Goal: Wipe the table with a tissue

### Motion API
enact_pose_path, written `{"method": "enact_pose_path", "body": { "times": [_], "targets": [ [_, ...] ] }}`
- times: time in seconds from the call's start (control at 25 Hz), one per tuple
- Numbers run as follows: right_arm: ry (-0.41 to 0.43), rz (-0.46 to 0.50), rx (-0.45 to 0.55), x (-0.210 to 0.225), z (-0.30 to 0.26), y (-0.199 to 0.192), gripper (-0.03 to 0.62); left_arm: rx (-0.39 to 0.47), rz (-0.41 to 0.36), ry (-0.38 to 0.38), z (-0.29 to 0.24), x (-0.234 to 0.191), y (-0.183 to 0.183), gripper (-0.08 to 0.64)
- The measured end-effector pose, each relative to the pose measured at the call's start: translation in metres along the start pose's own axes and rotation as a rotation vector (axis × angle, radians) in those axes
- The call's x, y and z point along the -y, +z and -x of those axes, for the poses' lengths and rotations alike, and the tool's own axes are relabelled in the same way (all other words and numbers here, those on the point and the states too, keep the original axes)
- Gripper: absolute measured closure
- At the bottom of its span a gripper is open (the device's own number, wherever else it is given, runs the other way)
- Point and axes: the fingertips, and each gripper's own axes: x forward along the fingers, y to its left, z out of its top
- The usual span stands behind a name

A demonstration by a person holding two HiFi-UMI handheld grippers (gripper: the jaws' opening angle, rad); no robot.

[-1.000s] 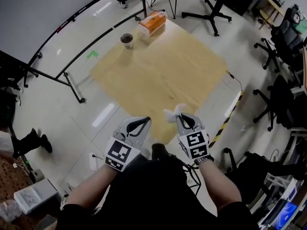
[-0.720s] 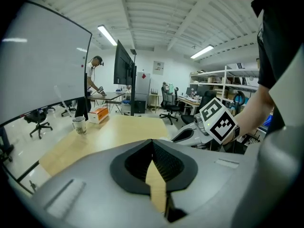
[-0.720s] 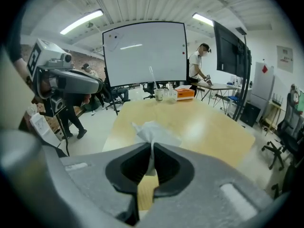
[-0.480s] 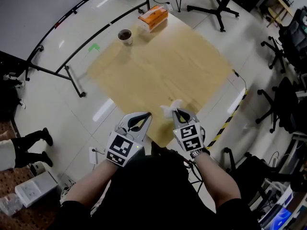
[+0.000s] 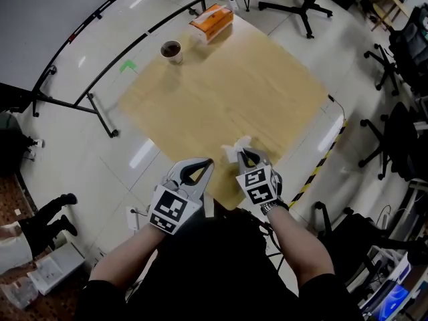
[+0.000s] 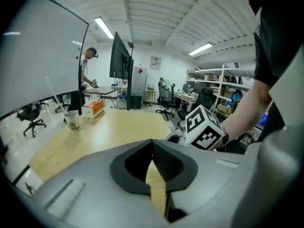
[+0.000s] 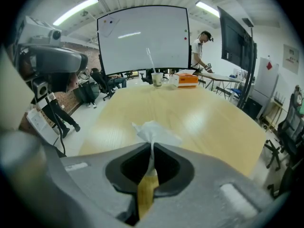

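My right gripper (image 5: 243,154) is shut on a crumpled white tissue (image 5: 234,151), held over the near corner of the light wooden table (image 5: 227,92). In the right gripper view the tissue (image 7: 153,131) sticks up from between the closed jaws of the right gripper (image 7: 152,148). My left gripper (image 5: 208,163) hangs beside it at the table's near edge, shut with nothing in it. The left gripper view shows the left gripper (image 6: 152,144) with its jaws together and the right gripper's marker cube (image 6: 205,127) close by.
At the table's far end stand a paper cup (image 5: 171,51) and an orange tissue box (image 5: 211,21). Office chairs (image 5: 394,79) sit to the right, metal frame legs (image 5: 100,116) on the floor to the left. A yellow-black strip (image 5: 314,169) runs by the near right edge.
Both grippers have drifted slightly forward and left over the table's near corner, the right one still holding the tissue. The head view has shifted a little.
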Motion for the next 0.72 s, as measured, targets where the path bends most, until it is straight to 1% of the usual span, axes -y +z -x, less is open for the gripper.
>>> {"method": "enact_pose_path", "body": {
  "times": [0.28,0.44,0.72],
  "targets": [
    [0.0,0.047,-0.065,-0.006,-0.028,-0.012,0.592,-0.007,0.014,-0.012,-0.003,-0.009,-0.005,0.543],
    [-0.009,0.064,-0.065,-0.006,-0.032,-0.008,0.592,-0.012,0.022,-0.008,-0.003,-0.015,-0.006,0.543],
    [-0.018,0.057,-0.056,0.0,-0.038,-0.001,0.592,-0.015,0.024,-0.012,-0.003,-0.02,-0.007,0.543]
  ]
}}
